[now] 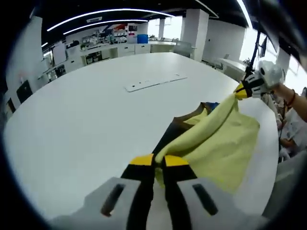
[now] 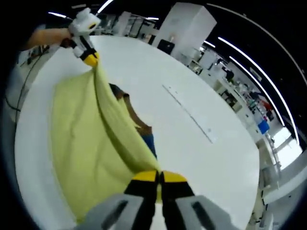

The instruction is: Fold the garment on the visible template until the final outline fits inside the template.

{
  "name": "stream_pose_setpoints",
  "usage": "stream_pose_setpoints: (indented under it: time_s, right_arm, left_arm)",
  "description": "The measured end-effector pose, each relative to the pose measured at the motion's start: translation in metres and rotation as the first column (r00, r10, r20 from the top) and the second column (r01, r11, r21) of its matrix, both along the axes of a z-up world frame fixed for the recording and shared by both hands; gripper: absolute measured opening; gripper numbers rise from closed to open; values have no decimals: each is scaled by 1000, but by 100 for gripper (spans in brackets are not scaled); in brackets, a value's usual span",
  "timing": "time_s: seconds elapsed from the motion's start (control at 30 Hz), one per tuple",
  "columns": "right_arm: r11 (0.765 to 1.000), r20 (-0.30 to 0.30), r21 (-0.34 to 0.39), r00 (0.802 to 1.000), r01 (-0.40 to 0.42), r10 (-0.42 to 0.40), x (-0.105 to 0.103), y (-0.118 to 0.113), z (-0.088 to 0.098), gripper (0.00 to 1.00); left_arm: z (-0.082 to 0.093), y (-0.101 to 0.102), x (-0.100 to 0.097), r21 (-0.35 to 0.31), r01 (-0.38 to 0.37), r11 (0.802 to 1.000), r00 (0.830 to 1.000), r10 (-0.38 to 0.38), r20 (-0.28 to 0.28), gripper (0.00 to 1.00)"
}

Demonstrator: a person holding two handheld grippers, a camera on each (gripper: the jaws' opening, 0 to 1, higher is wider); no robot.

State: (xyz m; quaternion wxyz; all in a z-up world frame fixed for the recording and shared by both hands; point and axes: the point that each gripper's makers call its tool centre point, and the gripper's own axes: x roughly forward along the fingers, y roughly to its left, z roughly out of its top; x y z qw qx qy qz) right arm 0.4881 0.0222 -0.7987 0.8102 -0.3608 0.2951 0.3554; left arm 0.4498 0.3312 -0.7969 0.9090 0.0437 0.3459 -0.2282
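So the surface is a big white oval table (image 1: 81, 124), and the room around it looks like an open office or lab: long curved ceiling light strips, white columns, desks and shelving along the far wall, a blue bin (image 1: 142, 38) back there, bright windows on one side. Set into the middle of the tabletop is a long narrow white panel (image 1: 154, 82), which also shows in the right gripper view (image 2: 188, 114). I can't read any writing, brand or label anywhere; everything that far off is too blurry.

Count-wise: one garment, two grippers, one table.

The garment (image 1: 218, 143) is a pale yellow cloth, lifted off the table along one edge and stretched between the two grippers, with the rest draping down onto the tabletop. Under it some dark brown and blue fabric (image 1: 180, 125) pokes out; can't tell if that's part of the same piece or something else.

The left gripper (image 1: 159, 160) has its yellow-tipped jaws pinched together on one corner of the yellow cloth. The right gripper (image 2: 158, 176) is doing the same at the other end, jaws clamped on the edge. Each one turns up in the other's view too, held up by a person's hand (image 2: 48, 36).
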Motion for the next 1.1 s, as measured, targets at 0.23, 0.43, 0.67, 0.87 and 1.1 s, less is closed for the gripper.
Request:
stream_pose_setpoints:
  time_s: [0.23,0.43,0.67,0.87,1.1]
  right_arm:
    - [1000,-42,-12,999,-5,4,3,2,-19,0]
    - [1000,-67,13,997,28,-27,7,4,-27,0]
    - [999,-82,30,996,40,-37,12,5,-35,0]
    - [1000,-71,16,997,18,-17,12,5,-35,6]
    - [999,-55,23,998,31,-30,5,-2,-31,19]
  left_arm:
    - [-20,6,0,30,-3,1000,1000,4,-22,4]
    - [-27,15,4,24,-21,999,1000,22,-20,4]
    - [-30,24,9,54,-32,998,999,33,-11,0]
    - [-23,22,7,65,-6,998,1000,5,26,0]
    - [-3,8,-3,56,88,995,990,-94,106,7]
